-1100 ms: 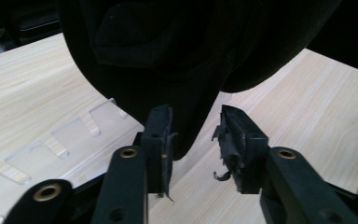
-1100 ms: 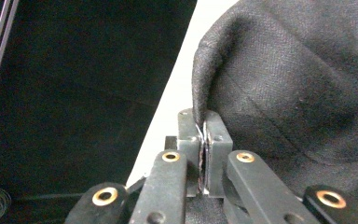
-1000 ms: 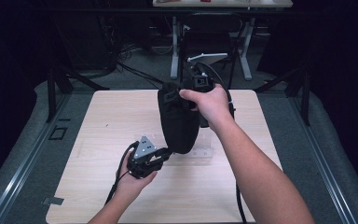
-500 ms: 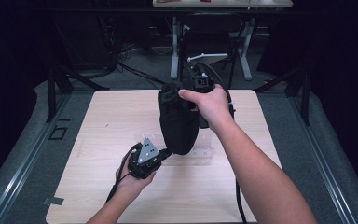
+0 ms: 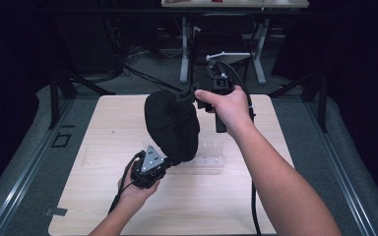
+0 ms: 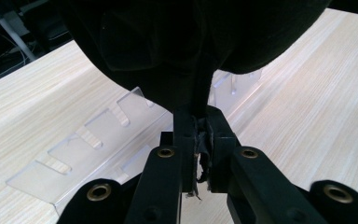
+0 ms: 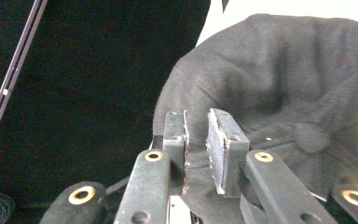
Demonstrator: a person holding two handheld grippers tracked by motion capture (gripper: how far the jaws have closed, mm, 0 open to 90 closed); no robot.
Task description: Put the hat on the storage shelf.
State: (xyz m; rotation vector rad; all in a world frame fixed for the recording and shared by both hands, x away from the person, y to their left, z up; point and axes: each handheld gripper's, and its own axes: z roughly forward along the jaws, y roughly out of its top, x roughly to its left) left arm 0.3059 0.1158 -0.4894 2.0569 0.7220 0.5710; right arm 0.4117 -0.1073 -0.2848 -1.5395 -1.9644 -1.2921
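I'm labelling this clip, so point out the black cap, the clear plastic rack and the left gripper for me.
black cap (image 5: 172,125): high view, on its crown.
clear plastic rack (image 6: 81,142): left gripper view, on its slotted top.
left gripper (image 6: 196,126): left gripper view, between its fingertips, pinching cap fabric.

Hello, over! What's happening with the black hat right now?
Left gripper shut on black cap. Right gripper clamps its top edge. Cap held above clear rack. Nothing blocking.

wooden table (image 5: 103,128) | clear slotted acrylic rack (image 6: 74,154) lying on it
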